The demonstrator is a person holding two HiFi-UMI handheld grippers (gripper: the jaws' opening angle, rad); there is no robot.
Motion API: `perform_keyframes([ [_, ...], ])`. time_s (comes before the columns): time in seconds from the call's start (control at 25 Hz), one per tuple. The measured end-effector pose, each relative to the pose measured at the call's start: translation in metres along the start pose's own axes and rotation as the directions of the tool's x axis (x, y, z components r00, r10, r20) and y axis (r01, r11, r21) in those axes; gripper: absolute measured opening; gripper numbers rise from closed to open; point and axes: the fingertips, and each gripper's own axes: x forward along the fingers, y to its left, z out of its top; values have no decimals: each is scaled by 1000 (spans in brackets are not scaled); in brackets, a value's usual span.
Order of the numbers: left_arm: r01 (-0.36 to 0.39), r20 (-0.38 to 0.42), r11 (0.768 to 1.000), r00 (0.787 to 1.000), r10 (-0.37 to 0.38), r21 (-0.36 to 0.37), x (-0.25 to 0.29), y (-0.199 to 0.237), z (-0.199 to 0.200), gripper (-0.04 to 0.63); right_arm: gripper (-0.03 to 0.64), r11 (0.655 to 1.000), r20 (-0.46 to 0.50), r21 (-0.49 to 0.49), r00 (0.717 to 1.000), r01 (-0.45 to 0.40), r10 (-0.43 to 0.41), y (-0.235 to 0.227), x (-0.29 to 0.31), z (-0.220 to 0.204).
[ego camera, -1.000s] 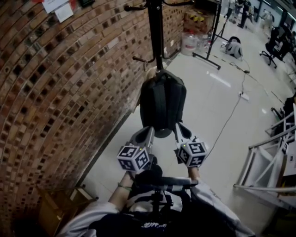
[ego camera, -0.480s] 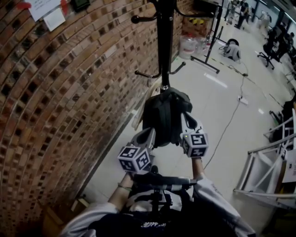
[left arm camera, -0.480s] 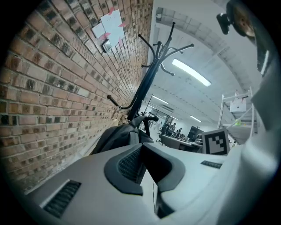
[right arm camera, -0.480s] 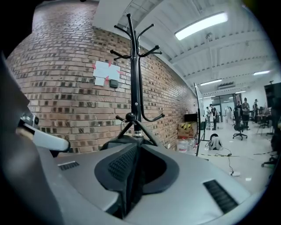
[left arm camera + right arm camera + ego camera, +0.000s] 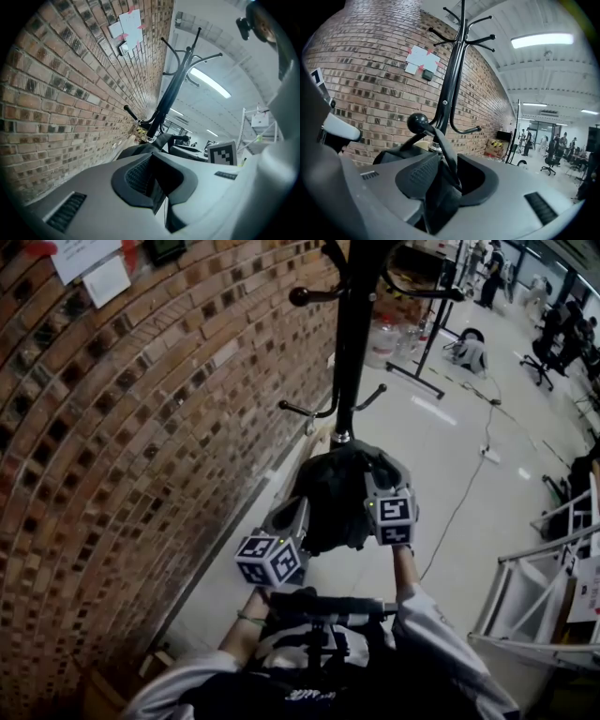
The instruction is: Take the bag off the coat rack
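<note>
A black bag (image 5: 336,495) hangs bunched against the pole of the black coat rack (image 5: 352,334). Its strap (image 5: 446,152) loops over a ball-tipped hook (image 5: 417,123). My left gripper (image 5: 302,512) is at the bag's lower left side; in the left gripper view its jaws (image 5: 157,185) stand closed on dark fabric, with the bag (image 5: 140,150) just beyond. My right gripper (image 5: 375,486) is at the bag's upper right. Its jaws (image 5: 440,185) are opening, and the strap and a fold of fabric still lie between them, loose on the right side.
A brick wall (image 5: 122,456) runs close on the left, with papers (image 5: 94,263) pinned to it. Water bottles (image 5: 384,329), a stand base (image 5: 417,362) and a floor cable (image 5: 459,493) lie beyond the rack. A metal frame (image 5: 534,596) stands at the right.
Both grippers have risen towards the pole, pushing the bag up so that it bunches. The right gripper has climbed from the bag's lower edge to its top.
</note>
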Motion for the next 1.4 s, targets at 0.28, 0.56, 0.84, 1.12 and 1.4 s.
perform_keyframes([
  [0.28, -57, 2, 998, 998, 57, -15, 13, 1, 11, 9, 146, 998, -8, 39, 999, -50, 51, 0, 19, 19],
  [0.56, -70, 10, 997, 997, 70, -18, 24, 4, 6, 9, 146, 986, 20, -86, 989, -141, 144, -1, 32, 9],
  [0.84, -99, 2, 995, 995, 99, -20, 24, -1, 4, 9, 57, 956, -20, -268, 993, -119, 118, 2, 41, 13],
  [1.12, -139, 32, 989, 990, 140, -48, 11, 12, 9, 9, 54, 990, 6, 94, 994, -106, 106, -8, 33, 20],
  [1.4, -149, 69, 985, 985, 155, -92, 5, 19, 19, 9, 54, 968, 83, 229, 993, -105, 88, -9, 17, 29],
])
